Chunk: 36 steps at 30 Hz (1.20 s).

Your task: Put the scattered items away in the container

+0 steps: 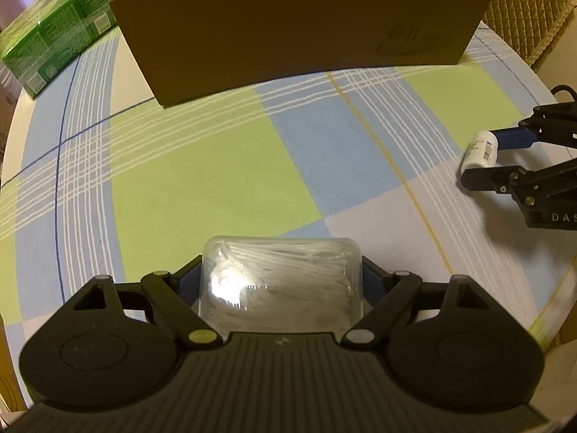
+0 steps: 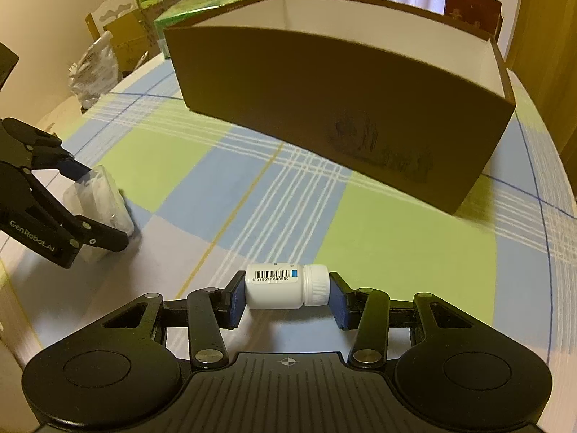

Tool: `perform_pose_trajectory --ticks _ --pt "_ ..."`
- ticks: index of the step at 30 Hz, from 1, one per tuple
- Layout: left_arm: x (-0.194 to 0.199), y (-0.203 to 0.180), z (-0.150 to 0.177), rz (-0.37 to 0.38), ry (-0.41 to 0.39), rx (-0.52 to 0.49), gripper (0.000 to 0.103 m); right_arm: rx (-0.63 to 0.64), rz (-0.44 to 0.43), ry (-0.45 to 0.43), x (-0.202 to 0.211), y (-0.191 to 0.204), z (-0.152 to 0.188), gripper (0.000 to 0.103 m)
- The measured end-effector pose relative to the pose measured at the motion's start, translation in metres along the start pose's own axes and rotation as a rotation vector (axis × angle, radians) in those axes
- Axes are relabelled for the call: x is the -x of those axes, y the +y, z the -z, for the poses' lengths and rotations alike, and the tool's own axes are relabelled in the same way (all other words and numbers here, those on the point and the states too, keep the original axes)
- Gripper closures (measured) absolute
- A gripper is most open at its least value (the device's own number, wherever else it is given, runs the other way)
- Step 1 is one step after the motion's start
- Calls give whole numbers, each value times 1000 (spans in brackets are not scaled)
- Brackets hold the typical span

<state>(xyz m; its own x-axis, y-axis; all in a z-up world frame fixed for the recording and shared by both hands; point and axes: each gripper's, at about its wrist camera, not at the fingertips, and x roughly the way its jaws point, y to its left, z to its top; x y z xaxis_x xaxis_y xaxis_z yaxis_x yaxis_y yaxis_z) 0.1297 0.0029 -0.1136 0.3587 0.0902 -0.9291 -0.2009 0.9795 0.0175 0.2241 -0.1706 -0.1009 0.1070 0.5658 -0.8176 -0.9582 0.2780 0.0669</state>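
Observation:
My left gripper point(image 1: 281, 281) is shut on a clear plastic box of white floss picks point(image 1: 281, 281), held between its blue pads just above the checked tablecloth. From the right wrist view the same clear box point(image 2: 99, 198) shows at the left in the left gripper point(image 2: 97, 205). My right gripper point(image 2: 286, 294) is shut on a small white pill bottle point(image 2: 285, 287), lying sideways with its barcode up and cap to the right. In the left wrist view that bottle point(image 1: 481, 151) sits at the right edge in the right gripper point(image 1: 479, 155). The brown cardboard box point(image 2: 342, 115), open on top with a white inside, stands ahead of both.
A green carton pack point(image 1: 54, 39) lies at the table's back left beside the brown box point(image 1: 299, 36). A round table with a blue, green and white checked cloth point(image 2: 396, 245) carries everything. Bags and cardboard cartons point(image 2: 119, 39) stand beyond the table's left edge.

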Motion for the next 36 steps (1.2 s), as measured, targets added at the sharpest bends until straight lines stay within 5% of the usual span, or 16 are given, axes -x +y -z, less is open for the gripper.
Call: perform_pose_trajectory --ticks 15,36 --pt "22 7 -8 29 -57 2 20 0 -52 -21 22 -9 -7 54" --pt "114 32 -85 71 -320 -86 20 207 -44 -212 94 -63 -87 54"
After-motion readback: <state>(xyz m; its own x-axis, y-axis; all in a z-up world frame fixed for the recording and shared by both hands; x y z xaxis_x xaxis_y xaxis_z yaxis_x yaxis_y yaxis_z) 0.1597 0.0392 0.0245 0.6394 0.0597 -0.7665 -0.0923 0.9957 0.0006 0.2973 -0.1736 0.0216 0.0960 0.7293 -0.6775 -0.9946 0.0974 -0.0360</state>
